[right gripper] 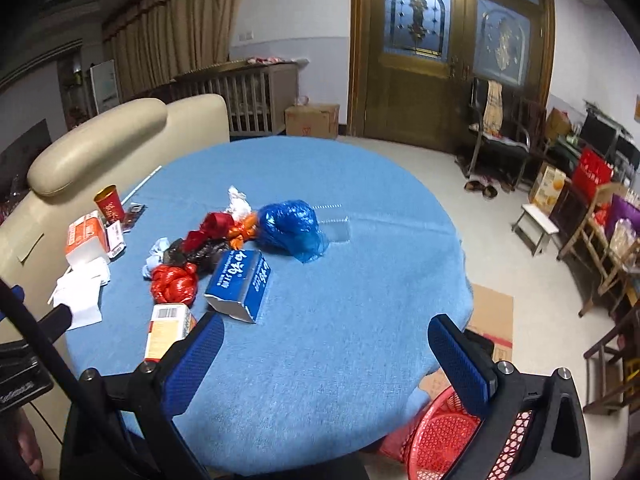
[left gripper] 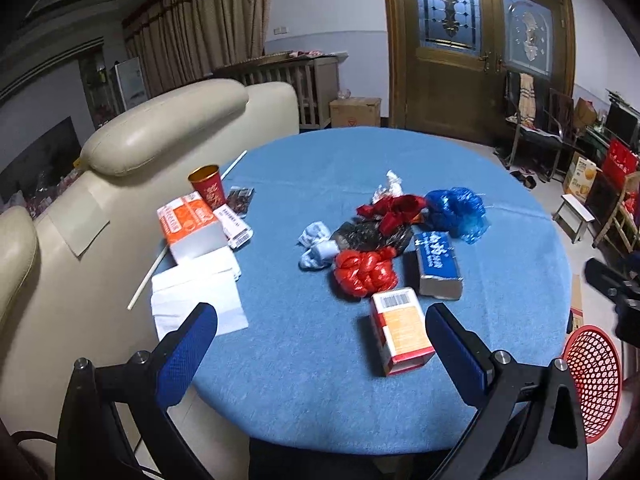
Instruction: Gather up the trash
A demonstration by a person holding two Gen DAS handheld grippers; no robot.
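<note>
Both grippers hang above the near edge of a round table (left gripper: 500, 248) covered in blue cloth. The left gripper (left gripper: 320, 344) has its fingers spread wide and holds nothing; the right gripper (right gripper: 326, 354) is likewise released and empty. The trash sits in a loose heap mid-table: a crumpled red bag (left gripper: 365, 272), a dark bag (left gripper: 370, 234), a blue bag (left gripper: 456, 210), white wads (left gripper: 316, 246) and a blue carton (left gripper: 438, 266). An orange-and-white box (left gripper: 400, 330) lies nearest, just ahead of the left gripper's fingers. At the table's left edge are a red cup (left gripper: 208, 186), another orange box (left gripper: 190, 226) and white paper (left gripper: 196, 296), beside a cream sofa (left gripper: 132, 148). A red mesh basket (right gripper: 440, 436) stands on the floor below the table's right rim.
</note>
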